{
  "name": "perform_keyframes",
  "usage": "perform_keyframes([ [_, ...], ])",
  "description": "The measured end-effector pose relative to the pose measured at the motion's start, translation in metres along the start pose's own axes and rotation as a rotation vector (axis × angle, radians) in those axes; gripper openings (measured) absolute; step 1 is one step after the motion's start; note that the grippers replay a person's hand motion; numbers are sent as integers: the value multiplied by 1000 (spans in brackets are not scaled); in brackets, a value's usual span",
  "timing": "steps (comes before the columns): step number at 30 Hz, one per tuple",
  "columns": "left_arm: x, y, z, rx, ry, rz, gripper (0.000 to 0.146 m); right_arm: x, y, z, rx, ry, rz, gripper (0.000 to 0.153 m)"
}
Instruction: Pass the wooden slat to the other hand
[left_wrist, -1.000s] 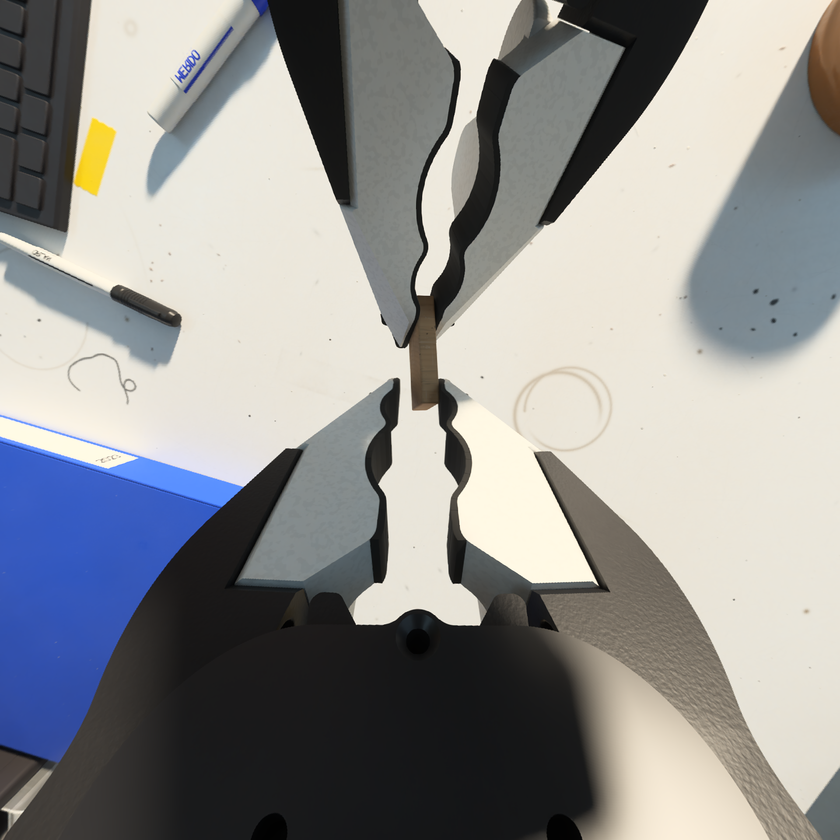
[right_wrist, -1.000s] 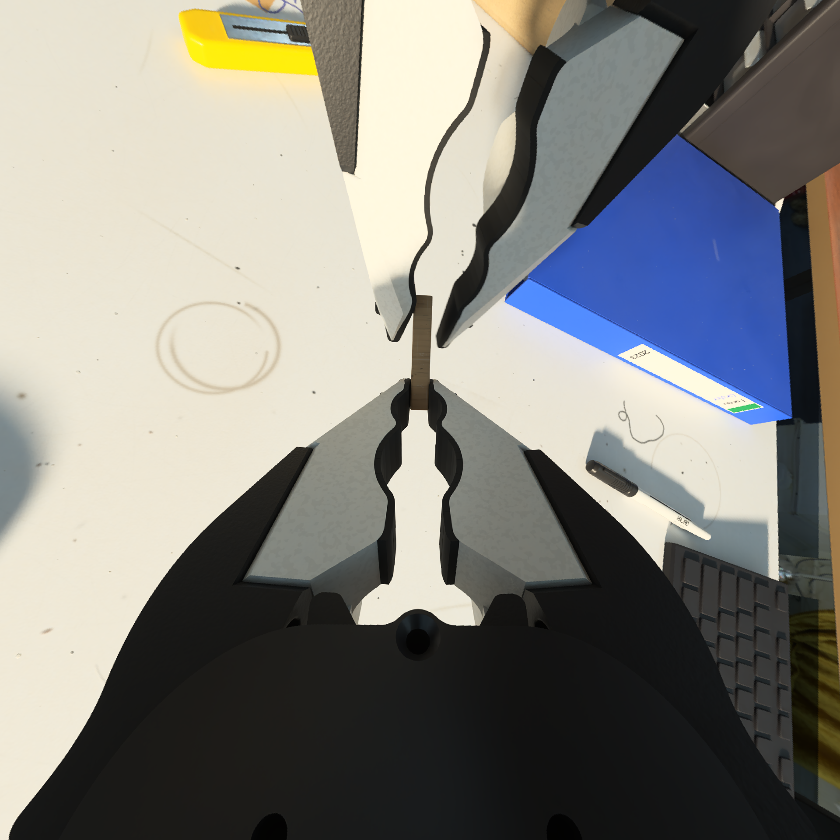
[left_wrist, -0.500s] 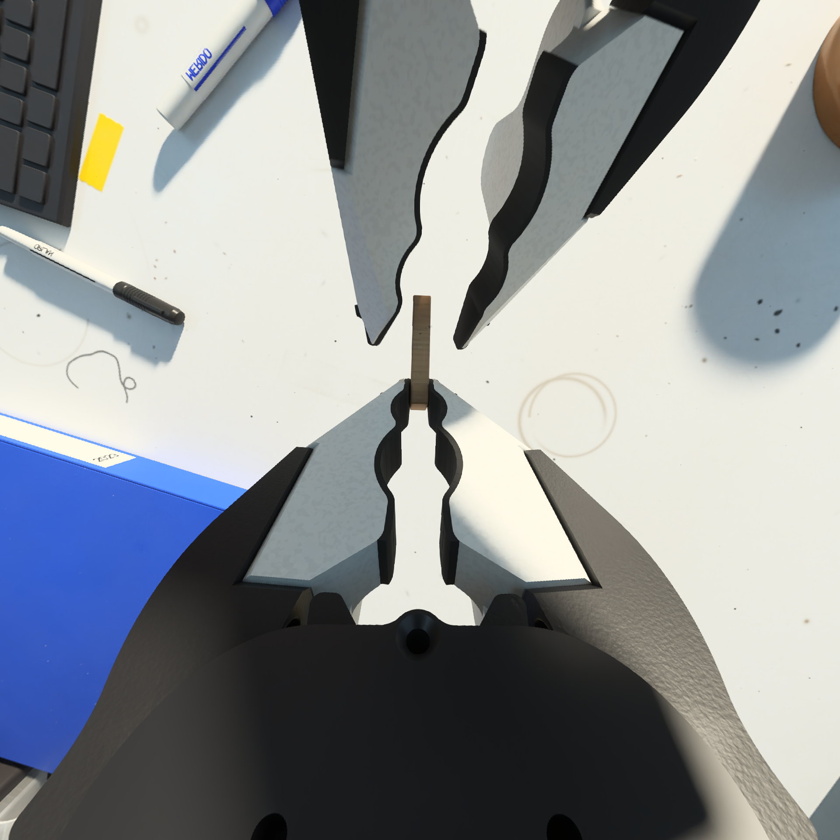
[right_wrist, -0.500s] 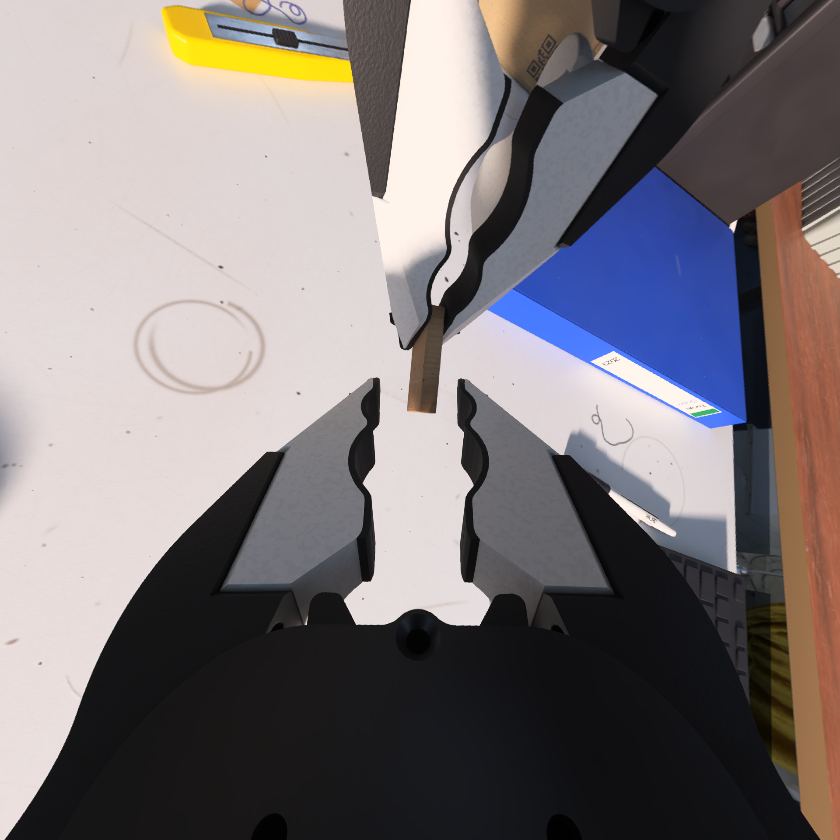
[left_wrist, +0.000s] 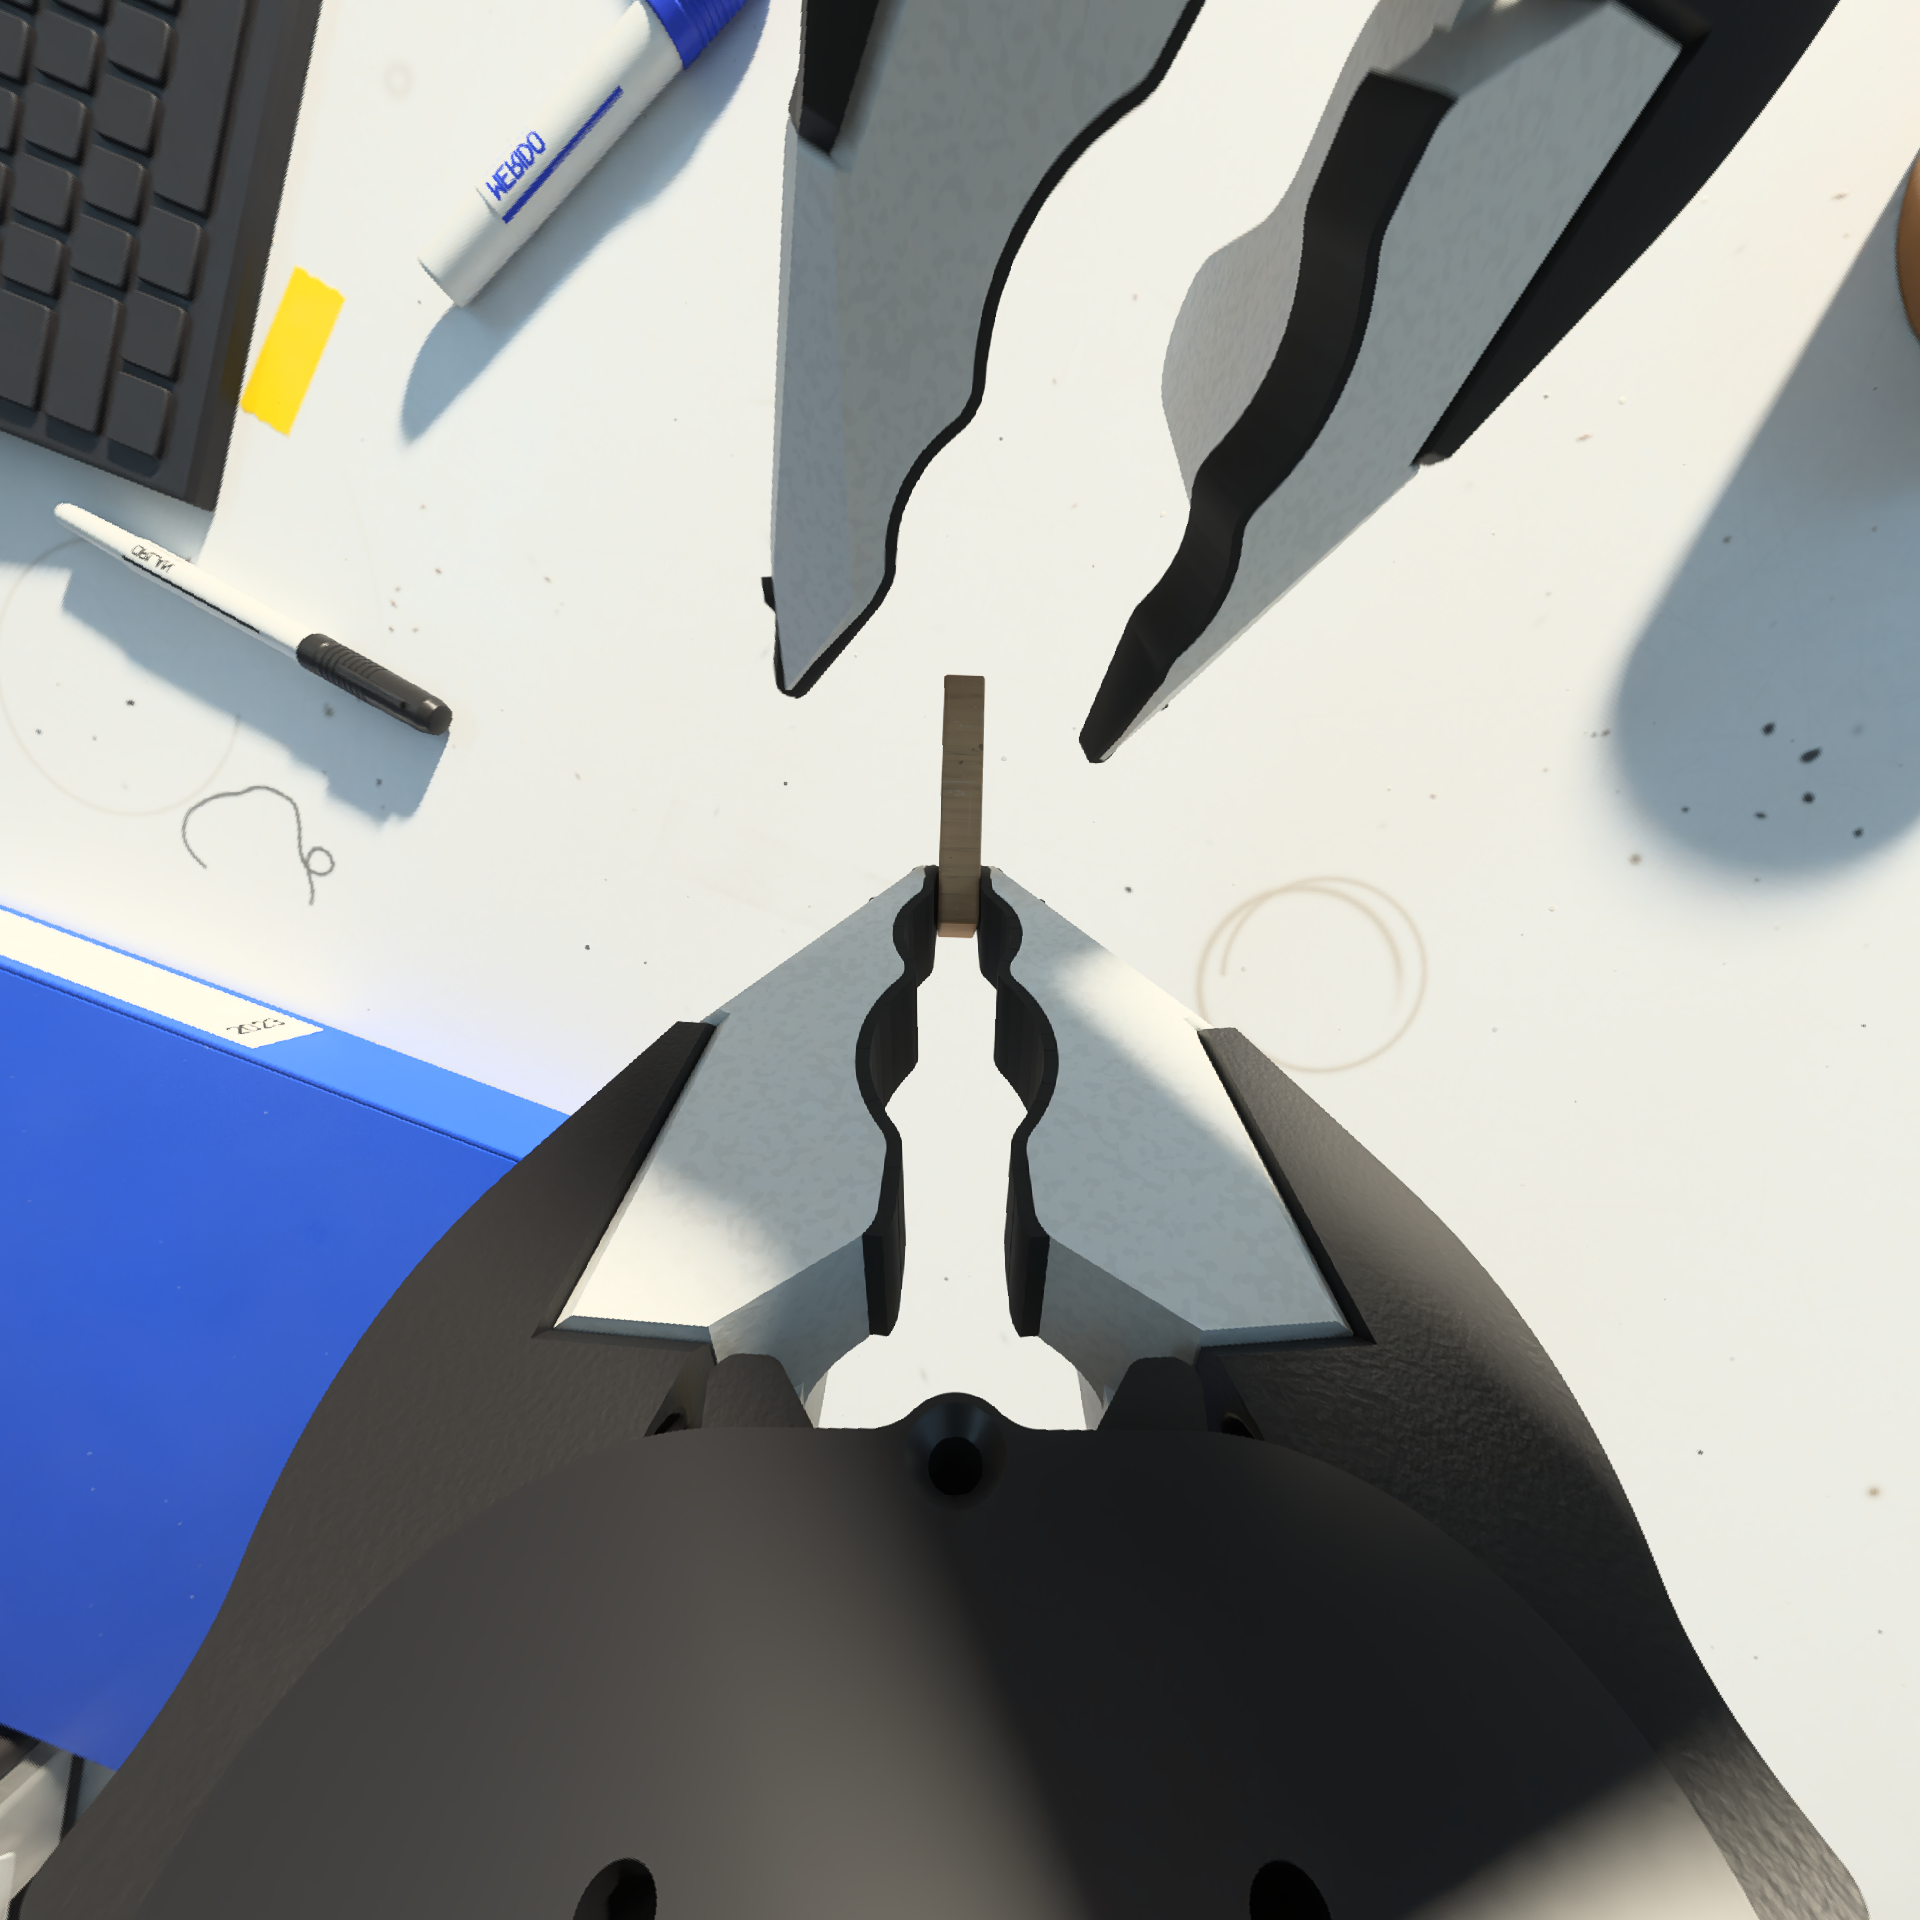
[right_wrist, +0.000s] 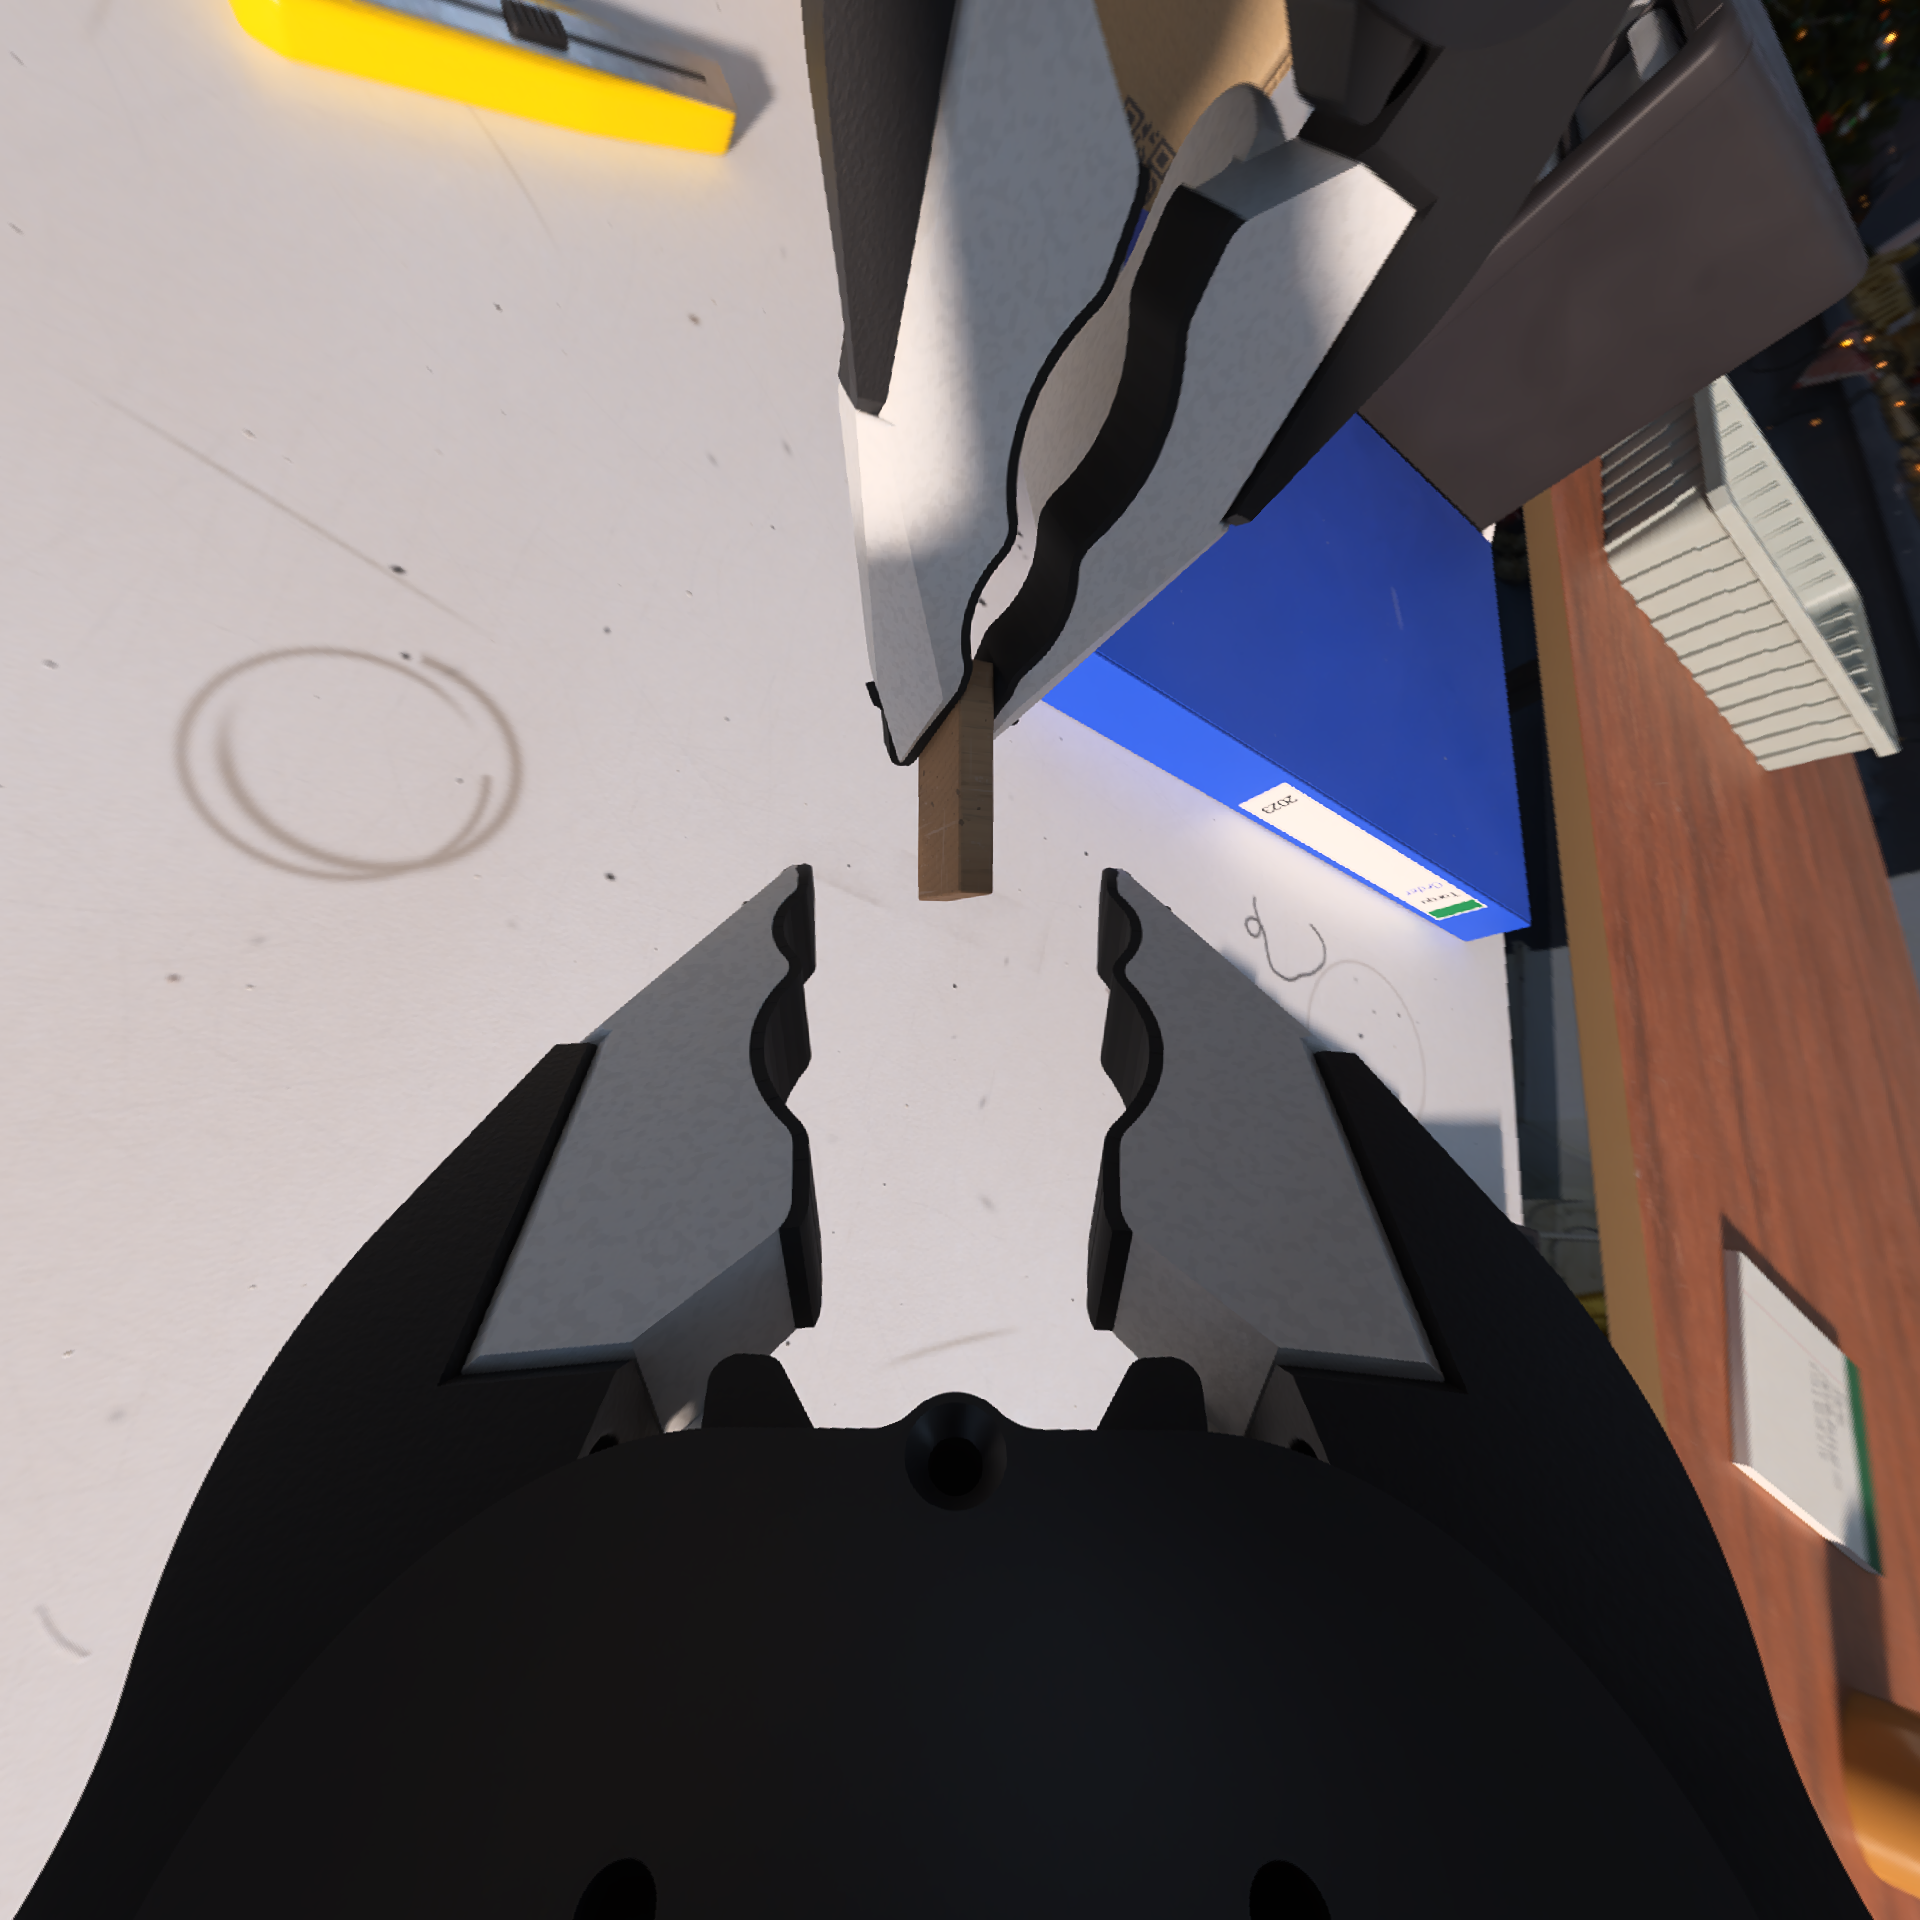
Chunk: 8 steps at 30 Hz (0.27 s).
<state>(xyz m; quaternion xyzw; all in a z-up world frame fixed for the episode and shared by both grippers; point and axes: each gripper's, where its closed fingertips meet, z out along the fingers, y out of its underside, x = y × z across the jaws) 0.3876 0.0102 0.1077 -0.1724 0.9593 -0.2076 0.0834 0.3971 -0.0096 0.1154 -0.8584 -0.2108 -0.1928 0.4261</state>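
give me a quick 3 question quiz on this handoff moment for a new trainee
1. True or false: the right gripper is clamped on the wooden slat.
2. Which gripper holds the slat? A) left B) right C) both
3. Fill in: the yellow item lying near the top of the right wrist view is a ____.

Key:
1. False. Its fingers stand apart, clear of the slat.
2. A. The left gripper pinches one end between its fingertips.
3. Utility knife, lying on the white table.

Lettered marker, pen (binder label too).
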Motion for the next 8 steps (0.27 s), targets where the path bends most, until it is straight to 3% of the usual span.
perform_keyframes([
  [3, 0, 0, 0, 5, -8, 2, 6, -1, 2, 6, -31, 17, -22, 58],
  [8, 0, 0, 0, 3, -20, 14, 6, 0, 8, 12, -52, 16, -15, 48],
])
